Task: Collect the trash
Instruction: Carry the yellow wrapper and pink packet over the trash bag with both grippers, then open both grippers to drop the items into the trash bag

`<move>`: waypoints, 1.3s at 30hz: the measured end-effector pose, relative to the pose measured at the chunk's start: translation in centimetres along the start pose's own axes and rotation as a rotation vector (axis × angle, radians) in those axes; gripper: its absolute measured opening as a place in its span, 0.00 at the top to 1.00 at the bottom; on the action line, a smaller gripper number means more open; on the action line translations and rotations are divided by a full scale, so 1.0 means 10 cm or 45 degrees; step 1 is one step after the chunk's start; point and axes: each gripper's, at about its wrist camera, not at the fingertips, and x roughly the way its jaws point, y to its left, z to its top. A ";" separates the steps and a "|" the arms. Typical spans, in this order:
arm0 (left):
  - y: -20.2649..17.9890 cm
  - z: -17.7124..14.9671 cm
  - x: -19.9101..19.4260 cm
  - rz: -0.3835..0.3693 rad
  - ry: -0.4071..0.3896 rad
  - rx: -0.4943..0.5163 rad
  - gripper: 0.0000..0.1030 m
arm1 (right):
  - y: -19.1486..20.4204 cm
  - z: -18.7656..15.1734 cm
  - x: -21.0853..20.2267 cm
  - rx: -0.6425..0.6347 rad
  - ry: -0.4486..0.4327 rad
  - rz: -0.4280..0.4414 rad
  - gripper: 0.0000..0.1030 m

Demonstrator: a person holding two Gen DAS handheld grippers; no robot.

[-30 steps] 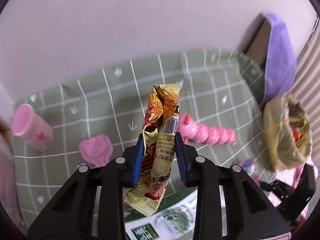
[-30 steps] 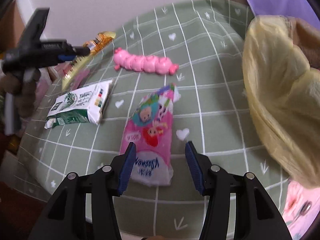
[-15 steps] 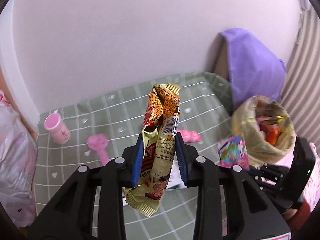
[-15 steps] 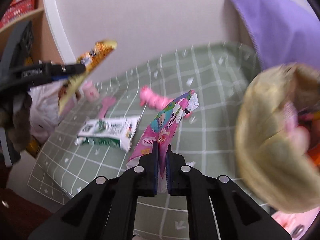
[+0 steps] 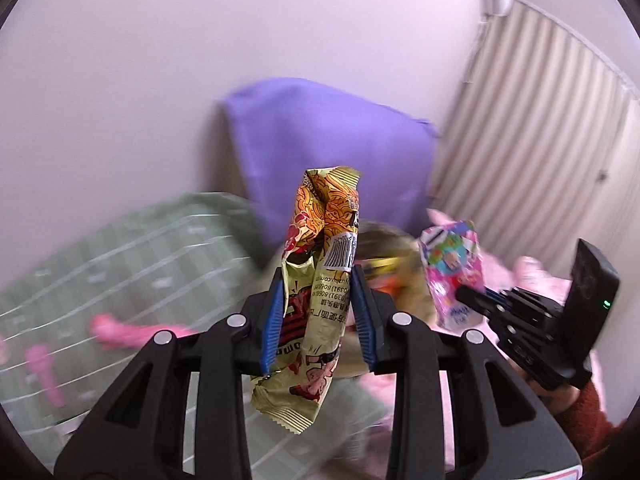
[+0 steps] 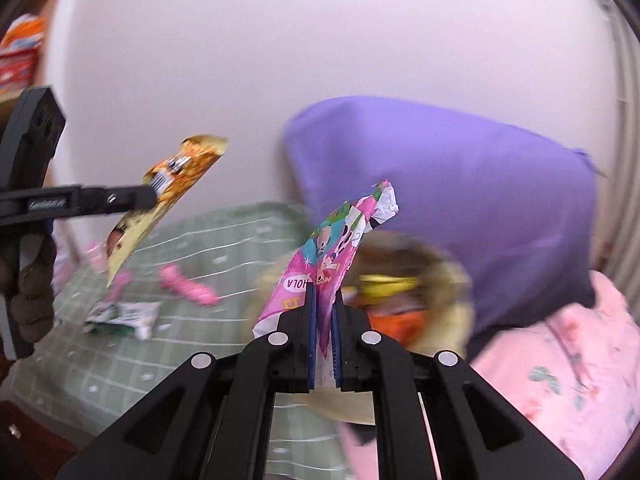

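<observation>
My left gripper (image 5: 316, 312) is shut on a yellow and orange snack wrapper (image 5: 320, 280) and holds it in the air; it also shows in the right wrist view (image 6: 164, 196). My right gripper (image 6: 324, 340) is shut on a pink cartoon wrapper (image 6: 332, 256), also seen in the left wrist view (image 5: 452, 264). Both wrappers hang close to the yellow trash bag (image 6: 424, 264), which holds orange and yellow trash. The bag is partly hidden behind the wrappers in the left wrist view (image 5: 396, 248).
A green and white packet (image 6: 124, 316), a pink caterpillar toy (image 6: 188, 284) and a pink paddle toy (image 5: 44, 372) lie on the green checked cloth (image 5: 140, 264). A purple cushion (image 6: 460, 188) stands behind the bag. Pink floral fabric (image 6: 568, 364) lies to the right.
My right gripper shut on the pink wrapper and lifted it off the cloth toward the bag. My left gripper carried the snack wrapper up and right toward the bag.
</observation>
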 end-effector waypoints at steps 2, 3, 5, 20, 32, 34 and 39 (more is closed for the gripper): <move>-0.14 0.04 0.26 -0.072 0.021 0.038 0.70 | -0.23 0.01 -0.09 0.026 -0.005 -0.056 0.92; -0.19 0.04 0.40 -0.096 0.049 0.048 0.70 | -0.33 0.00 -0.12 0.032 0.001 -0.087 0.92; -0.29 0.04 0.77 -0.139 0.142 0.051 0.70 | -0.48 0.00 -0.15 0.037 0.009 -0.131 0.92; -0.40 -0.08 2.61 0.038 0.570 0.142 0.73 | -0.98 -0.08 0.17 0.144 0.099 -0.179 0.92; -0.18 -0.04 1.89 -0.150 0.432 -0.003 0.40 | -0.67 -0.10 0.86 0.043 0.232 -0.056 0.91; -0.15 -0.01 1.73 -0.118 0.376 -0.007 0.40 | -0.59 -0.11 0.95 0.018 0.263 -0.040 0.90; 0.00 0.04 1.29 -0.081 0.265 -0.094 0.39 | -0.42 -0.11 0.96 -0.046 0.210 -0.029 0.61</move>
